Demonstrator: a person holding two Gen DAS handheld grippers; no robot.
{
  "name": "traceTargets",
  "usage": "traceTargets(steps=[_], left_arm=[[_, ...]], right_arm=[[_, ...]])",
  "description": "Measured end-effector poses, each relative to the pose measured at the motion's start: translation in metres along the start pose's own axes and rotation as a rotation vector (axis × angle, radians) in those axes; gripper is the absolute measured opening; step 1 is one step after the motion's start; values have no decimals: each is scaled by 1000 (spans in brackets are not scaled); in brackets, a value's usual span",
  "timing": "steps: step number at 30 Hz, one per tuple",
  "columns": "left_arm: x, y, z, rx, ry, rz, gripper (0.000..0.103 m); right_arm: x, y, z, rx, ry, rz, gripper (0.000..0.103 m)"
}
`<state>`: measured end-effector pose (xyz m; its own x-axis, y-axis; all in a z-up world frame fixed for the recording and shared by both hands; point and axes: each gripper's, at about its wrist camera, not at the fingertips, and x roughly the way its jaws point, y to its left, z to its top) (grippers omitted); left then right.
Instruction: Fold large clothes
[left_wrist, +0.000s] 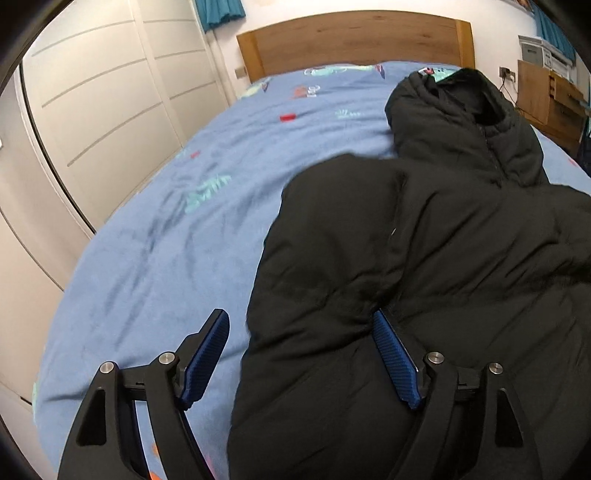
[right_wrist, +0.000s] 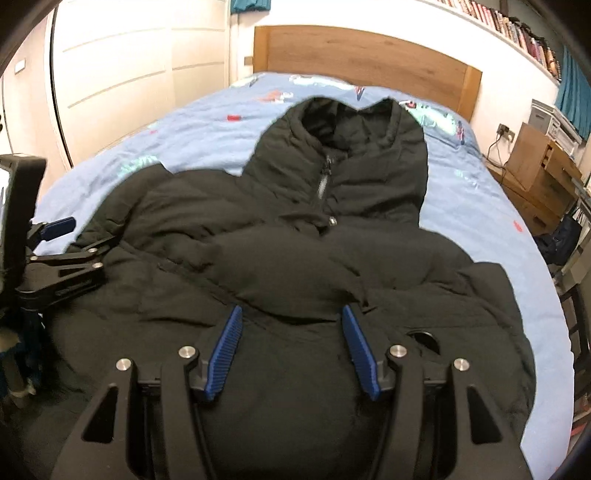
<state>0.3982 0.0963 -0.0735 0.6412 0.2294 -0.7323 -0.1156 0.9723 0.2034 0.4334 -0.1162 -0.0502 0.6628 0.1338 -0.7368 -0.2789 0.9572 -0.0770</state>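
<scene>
Fingers on both grippers are spread apart, nothing clamped: the left gripper straddles the left edge of the black puffer jacket, one pad over the blue bedsheet, the other pressed into a crease of the fabric; the right gripper hangs over the jacket's lower middle, padding bulging between its pads but not pinched, as far as the blurred frame lets me judge. Jacket lies front up on the bed, zipper closed, hood pointing at the wooden headboard, hem toward the cameras. Both sleeves look already folded across the chest, so the step in hand is probably the lengthwise fold, hem to collar, or a regrasp before it. Next move calls for both grippers to close on the hem or side seams at matching points, lift together and carry the thick padding over without letting the tucked sleeves slide out; puffy fill will spring back, so a press-down likely follows. Count: one jacket, one hood, one zipper, two grippers, four blue pads, one bed, one headboard, one white wardrobe, one wooden side cabinet right of the bed.
</scene>
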Motion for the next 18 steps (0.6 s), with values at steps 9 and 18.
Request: traceTargets(steps=[9, 18], left_arm=[[-36, 16, -18, -35, 7, -63, 80], [-38, 14, -40, -44, 107, -161, 80]], right_arm=[[-33, -29, -28, 28, 30, -55, 55], [-49, -15, -49, 18, 67, 1, 55]])
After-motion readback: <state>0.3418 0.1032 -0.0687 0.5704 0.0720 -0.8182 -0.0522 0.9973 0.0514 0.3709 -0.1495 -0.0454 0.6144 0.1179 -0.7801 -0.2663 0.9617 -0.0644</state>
